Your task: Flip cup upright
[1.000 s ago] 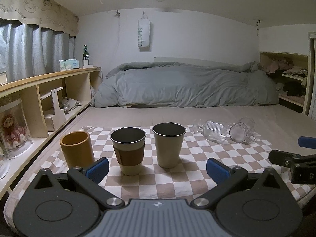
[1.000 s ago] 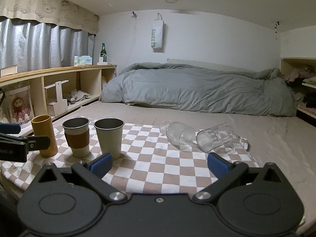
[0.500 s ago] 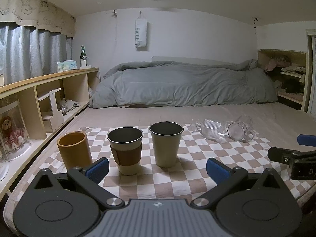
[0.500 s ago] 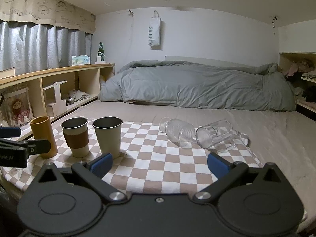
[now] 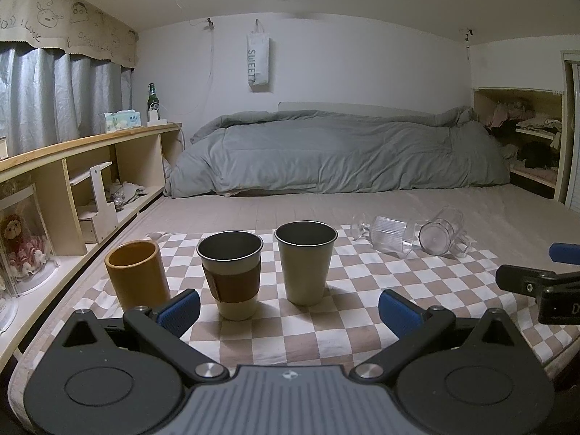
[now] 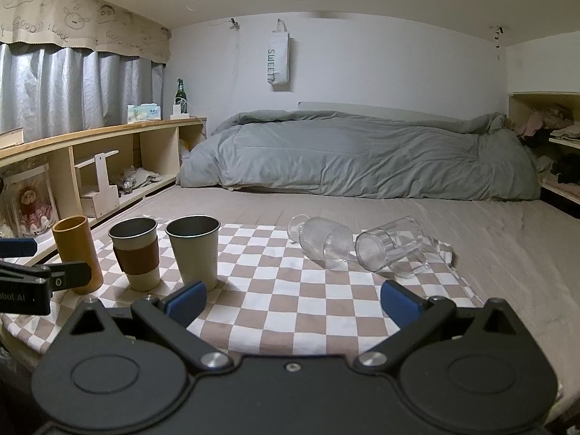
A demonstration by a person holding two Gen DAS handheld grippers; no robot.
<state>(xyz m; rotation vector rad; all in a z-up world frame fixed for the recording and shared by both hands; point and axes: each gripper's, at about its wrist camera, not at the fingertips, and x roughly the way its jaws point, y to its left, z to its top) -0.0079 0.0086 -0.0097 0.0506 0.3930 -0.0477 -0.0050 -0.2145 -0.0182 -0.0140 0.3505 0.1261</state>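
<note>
A checked cloth (image 6: 290, 301) covers the bed's near end as a work surface; three cups stand upright at its left, while a ribbed glass (image 6: 326, 241) and a clear cup (image 6: 391, 248) lie tipped together, awaiting righting. Right gripper (image 6: 291, 302) and left gripper (image 5: 288, 308) hover level, jaws wide, empty.

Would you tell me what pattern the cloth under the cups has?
The cloth is a brown-and-white checkerboard, clearest in the right wrist view.

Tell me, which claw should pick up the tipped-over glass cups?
Probably the right claw. The ribbed glass cup and the clear glass mug lie on their sides right ahead of it. The left claw faces the three cups that already stand upright. Both claws are open.
</note>
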